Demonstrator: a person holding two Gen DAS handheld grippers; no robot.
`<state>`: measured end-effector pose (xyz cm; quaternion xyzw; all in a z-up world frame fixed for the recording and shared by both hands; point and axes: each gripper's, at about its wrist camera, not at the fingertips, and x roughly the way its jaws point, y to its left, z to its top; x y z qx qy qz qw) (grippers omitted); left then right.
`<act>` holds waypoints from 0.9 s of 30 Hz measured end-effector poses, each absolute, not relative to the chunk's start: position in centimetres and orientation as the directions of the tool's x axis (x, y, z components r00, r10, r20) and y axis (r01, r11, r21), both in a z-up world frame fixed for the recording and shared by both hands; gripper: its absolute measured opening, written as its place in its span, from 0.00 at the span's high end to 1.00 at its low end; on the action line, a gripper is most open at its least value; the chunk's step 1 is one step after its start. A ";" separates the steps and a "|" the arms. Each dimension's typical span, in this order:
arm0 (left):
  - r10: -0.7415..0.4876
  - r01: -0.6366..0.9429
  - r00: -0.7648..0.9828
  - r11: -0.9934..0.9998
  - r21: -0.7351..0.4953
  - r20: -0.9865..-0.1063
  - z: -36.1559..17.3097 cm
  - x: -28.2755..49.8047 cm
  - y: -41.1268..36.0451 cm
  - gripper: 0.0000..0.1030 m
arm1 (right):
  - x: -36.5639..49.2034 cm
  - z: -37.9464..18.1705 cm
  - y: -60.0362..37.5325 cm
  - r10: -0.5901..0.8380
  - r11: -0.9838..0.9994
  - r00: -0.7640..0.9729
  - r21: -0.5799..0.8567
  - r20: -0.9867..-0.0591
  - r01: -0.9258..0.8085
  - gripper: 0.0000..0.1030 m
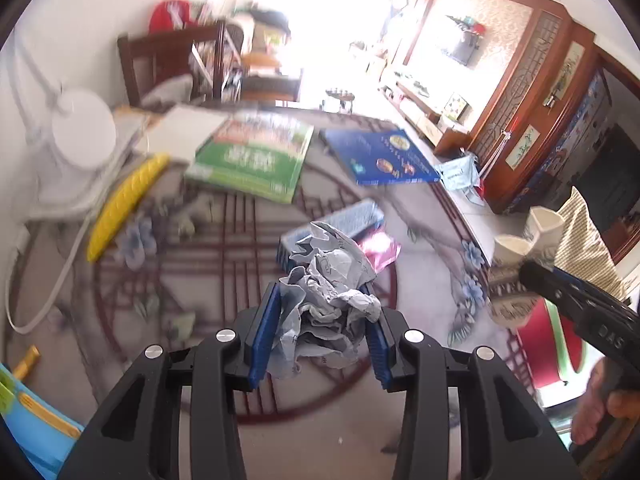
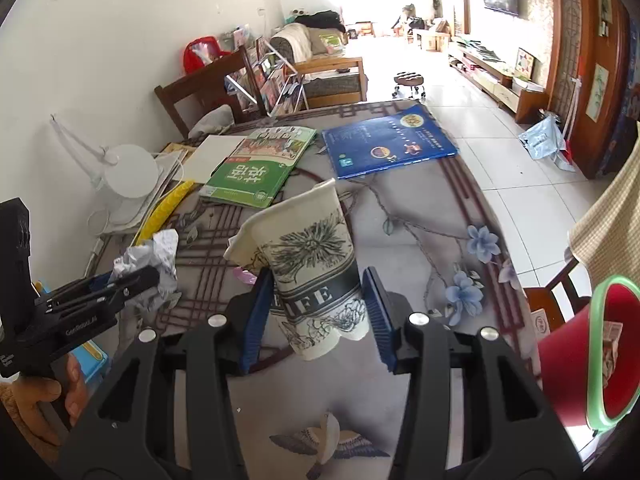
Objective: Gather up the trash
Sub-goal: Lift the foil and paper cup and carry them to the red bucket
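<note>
I hold 2 pieces of trash at once, so 1 trip to bin should do. Left gripper (image 1: 320, 316) pinches crumpled paper (image 1: 324, 280) between blue pads, wad bulging up past fingertips, lifted clear of table (image 1: 208, 360). Right gripper (image 2: 318, 312) clamps squashed paper cup (image 2: 308, 264) around lower half, rim tilted away, base toward me. Red bin (image 2: 576, 364) sits low on right, beside table edge, near cup; I judge drop comes next.

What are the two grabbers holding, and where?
Left hand-held gripper squeezes crumpled paper by its sides; right hand-held gripper squeezes a crushed paper cup near its base.
</note>
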<state>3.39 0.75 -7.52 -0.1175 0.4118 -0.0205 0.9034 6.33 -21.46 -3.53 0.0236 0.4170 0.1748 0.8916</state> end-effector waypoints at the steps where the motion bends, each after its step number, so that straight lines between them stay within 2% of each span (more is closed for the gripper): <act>1: -0.129 -0.051 0.667 0.975 -0.218 -0.734 -7.2 3.4 0.4 0.63 | 6.1 -3.3 -21.8 0.333 0.938 0.597 0.194 -0.730 -0.286 0.56; 16: -0.160 0.005 0.669 0.978 -0.211 -0.726 -6.1 2.9 -4.5 0.63 | 3.0 -1.1 -26.4 0.300 0.952 0.659 0.172 -0.690 -0.253 0.56; 27: -0.117 -0.008 0.688 0.986 -0.168 -0.716 -4.6 1.4 -10.3 0.63 | 1.6 -0.5 -32.4 0.340 0.939 0.664 0.204 -0.666 -0.276 0.56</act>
